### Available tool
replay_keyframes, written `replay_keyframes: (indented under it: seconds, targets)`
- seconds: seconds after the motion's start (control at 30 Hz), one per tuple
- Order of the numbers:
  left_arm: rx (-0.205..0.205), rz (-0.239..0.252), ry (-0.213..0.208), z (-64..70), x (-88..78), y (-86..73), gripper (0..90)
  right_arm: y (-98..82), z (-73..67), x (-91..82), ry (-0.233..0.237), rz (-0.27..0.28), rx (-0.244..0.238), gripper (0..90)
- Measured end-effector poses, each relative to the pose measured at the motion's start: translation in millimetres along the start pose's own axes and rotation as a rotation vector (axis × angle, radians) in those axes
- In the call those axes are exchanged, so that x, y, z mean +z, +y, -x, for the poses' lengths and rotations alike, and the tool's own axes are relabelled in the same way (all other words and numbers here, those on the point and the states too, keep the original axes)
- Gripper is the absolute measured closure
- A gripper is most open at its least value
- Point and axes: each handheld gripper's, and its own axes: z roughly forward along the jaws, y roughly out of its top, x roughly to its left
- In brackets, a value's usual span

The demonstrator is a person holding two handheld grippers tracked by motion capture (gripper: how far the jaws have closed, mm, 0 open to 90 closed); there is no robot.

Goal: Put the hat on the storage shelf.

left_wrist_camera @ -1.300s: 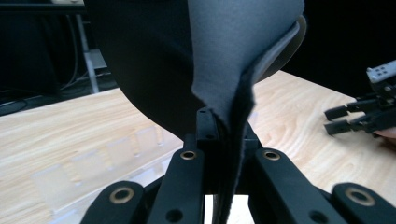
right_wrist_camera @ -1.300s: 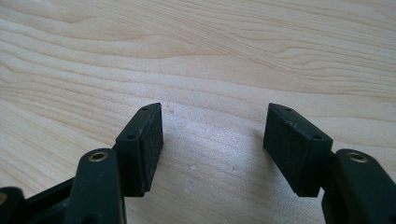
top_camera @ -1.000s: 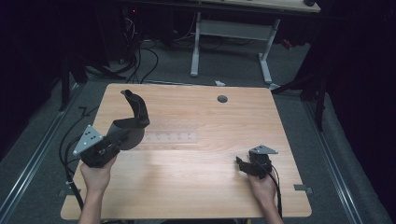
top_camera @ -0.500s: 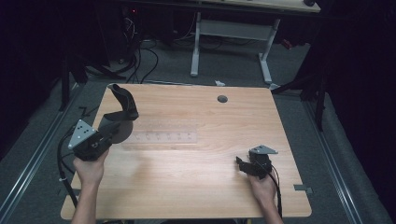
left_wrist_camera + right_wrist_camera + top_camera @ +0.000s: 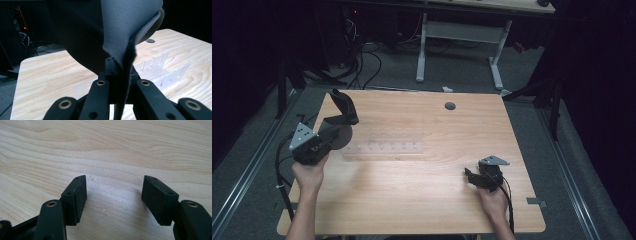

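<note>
Dark cloth hangs pinched in the left tool, lifted just left of the clear plastic rack lying on the tabletop. Right tool rests on the wood well right of the rack, jaws apart with nothing between them.

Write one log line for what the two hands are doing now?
left gripper: jaws shut on dark cloth | right gripper: jaws open, resting on table | clear rack: untouched

Table: lying bare in front of me.
Hole: sitting near my far edge.
Desk legs: standing beyond me.
</note>
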Motion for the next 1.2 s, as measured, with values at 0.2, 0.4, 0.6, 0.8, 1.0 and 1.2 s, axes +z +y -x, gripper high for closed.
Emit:
replay_keyframes:
  seconds: [0.2, 0.4, 0.6, 0.8, 1.0, 1.2]
  targets:
    - [0.020, -0.008, 0.020, -4.8, 6.4, -3.7, 85.9, 0.0, -0.1, 0.0, 0.000, 0.000, 0.000, 37.2]
    - [0.035, -0.015, 0.033, -9.7, 12.0, -7.4, 85.9, -0.1, -0.2, 0.0, -0.001, 0.000, 0.000, 37.2]
    - [0.050, -0.018, 0.046, -12.7, 15.1, -11.9, 85.9, -0.1, -0.3, 0.0, -0.002, 0.000, 0.001, 37.2]
    - [0.051, -0.012, 0.059, -15.3, 19.0, -15.2, 85.9, -0.1, -0.3, 0.0, -0.001, 0.001, 0.001, 37.2]
    - [0.069, -0.015, 0.067, -15.1, 22.4, -20.5, 85.8, -0.1, -0.3, 0.0, -0.002, 0.001, 0.000, 37.2]
    - [0.065, -0.014, 0.083, -18.0, 24.4, -28.5, 85.9, -0.1, -0.3, 0.0, -0.002, 0.001, 0.001, 37.2]
